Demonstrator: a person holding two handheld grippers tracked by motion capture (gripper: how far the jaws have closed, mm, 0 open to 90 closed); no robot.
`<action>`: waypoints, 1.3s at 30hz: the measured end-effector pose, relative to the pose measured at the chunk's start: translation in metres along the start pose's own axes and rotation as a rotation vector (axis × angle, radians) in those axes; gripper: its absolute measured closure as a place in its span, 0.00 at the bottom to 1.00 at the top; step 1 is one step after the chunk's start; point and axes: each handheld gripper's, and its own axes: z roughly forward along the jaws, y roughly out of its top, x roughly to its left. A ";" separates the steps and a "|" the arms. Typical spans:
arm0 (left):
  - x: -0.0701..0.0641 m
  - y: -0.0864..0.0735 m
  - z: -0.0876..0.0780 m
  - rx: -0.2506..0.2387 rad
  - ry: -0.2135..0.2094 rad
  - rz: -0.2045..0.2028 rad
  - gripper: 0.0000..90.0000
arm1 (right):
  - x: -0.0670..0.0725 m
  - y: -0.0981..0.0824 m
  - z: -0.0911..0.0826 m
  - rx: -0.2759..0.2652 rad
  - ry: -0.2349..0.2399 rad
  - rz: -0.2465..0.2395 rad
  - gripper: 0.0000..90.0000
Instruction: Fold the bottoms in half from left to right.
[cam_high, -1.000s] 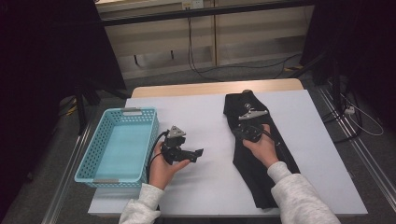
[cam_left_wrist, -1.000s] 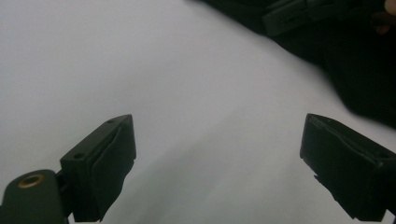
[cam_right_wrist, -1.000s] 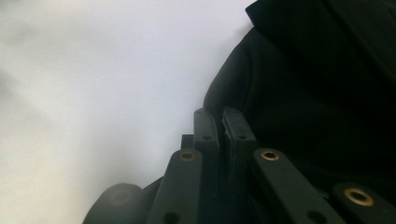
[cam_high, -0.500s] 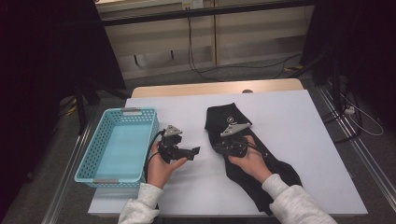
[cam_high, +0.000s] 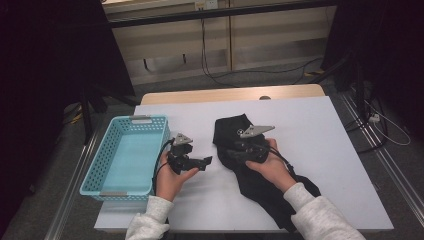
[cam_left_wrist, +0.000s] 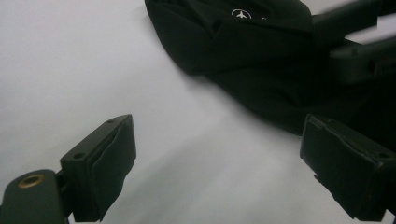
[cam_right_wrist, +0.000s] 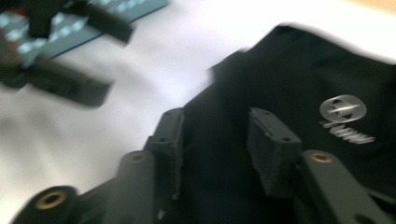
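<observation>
A black garment (cam_high: 260, 185) lies on the white table (cam_high: 320, 150), its far end folded over toward the left. The fold carries a small pale logo (cam_right_wrist: 343, 112). My right gripper (cam_high: 227, 152) hovers over that fold, pointing left. Its jaws have just been opening and stand apart (cam_right_wrist: 219, 140), with the cloth (cam_right_wrist: 303, 84) under them and not pinched. My left gripper (cam_high: 199, 165) sits a short way left of the garment, open wide (cam_left_wrist: 219, 172) over bare table, nothing between its pads. It faces the garment (cam_left_wrist: 243, 60).
A teal mesh basket (cam_high: 95, 170) stands at the table's left edge, just left of my left hand. Bare white tabletop stretches right of and beyond the garment. A wooden strip (cam_high: 230, 94) runs along the far edge.
The right gripper carried the garment's far end toward the left and nearer, folding it over, then opened its jaws and let the cloth go. The left gripper stayed put.
</observation>
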 end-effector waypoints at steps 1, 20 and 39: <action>0.000 0.000 0.000 0.000 -0.003 -0.002 0.12 | -0.005 0.002 0.001 -0.006 -0.021 0.004 0.57; 0.000 -0.001 0.002 0.001 -0.013 -0.008 0.12 | -0.022 0.012 0.039 0.045 -0.094 -0.027 0.95; 0.000 0.000 0.005 0.008 -0.015 -0.003 0.12 | -0.089 0.010 0.006 -0.050 -0.305 0.174 0.77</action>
